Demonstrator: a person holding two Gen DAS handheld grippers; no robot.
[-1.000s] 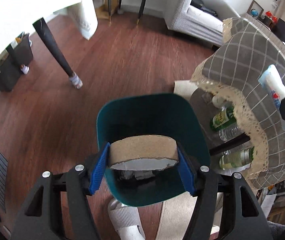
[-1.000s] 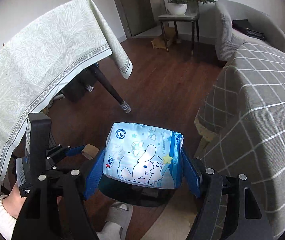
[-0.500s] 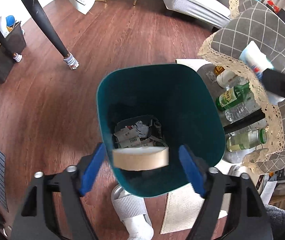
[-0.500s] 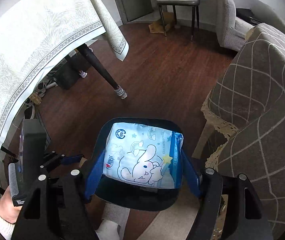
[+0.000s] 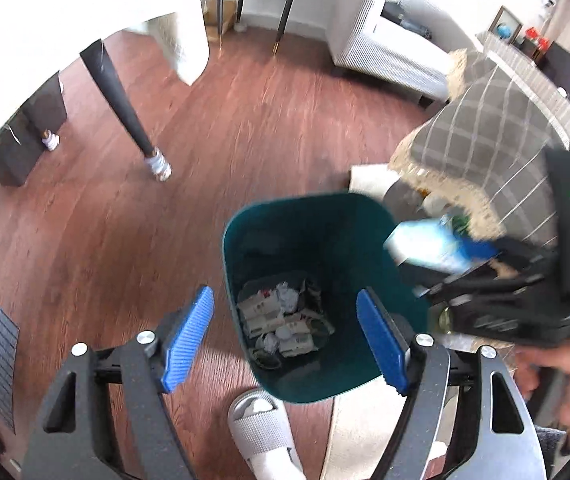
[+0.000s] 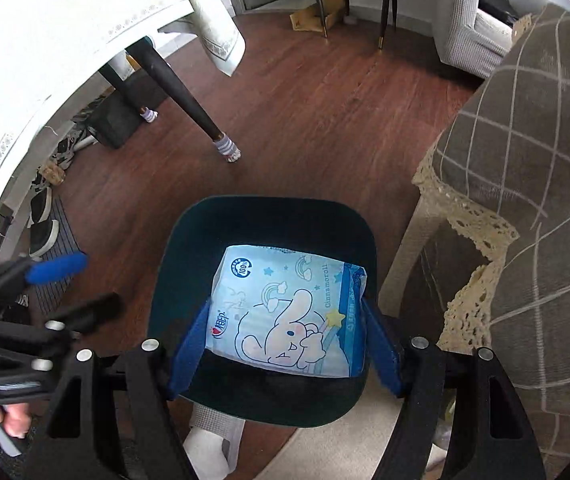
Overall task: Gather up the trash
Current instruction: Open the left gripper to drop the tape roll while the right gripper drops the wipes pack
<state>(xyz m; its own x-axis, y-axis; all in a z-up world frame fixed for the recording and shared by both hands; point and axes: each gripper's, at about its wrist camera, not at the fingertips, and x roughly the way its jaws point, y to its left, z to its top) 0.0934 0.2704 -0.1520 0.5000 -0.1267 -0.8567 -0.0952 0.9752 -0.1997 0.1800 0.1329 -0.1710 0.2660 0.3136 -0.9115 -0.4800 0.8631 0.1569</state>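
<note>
A dark teal trash bin stands on the wood floor with crumpled paper and wrappers at its bottom. My left gripper is open and empty above the bin's near left side. My right gripper is shut on a light blue tissue pack with a cartoon rabbit and holds it over the bin's opening. In the left wrist view the right gripper and the pack show blurred at the bin's right rim. The left gripper shows at the left in the right wrist view.
A table with a grey checked, lace-edged cloth stands right of the bin. A black table leg under a pale cloth stands to the far left. A white slipper and a beige rug lie by the bin.
My left gripper opened and the cardboard tape roll dropped out of it toward the bin; it is no longer seen. My right gripper moved the tissue pack over the bin.
</note>
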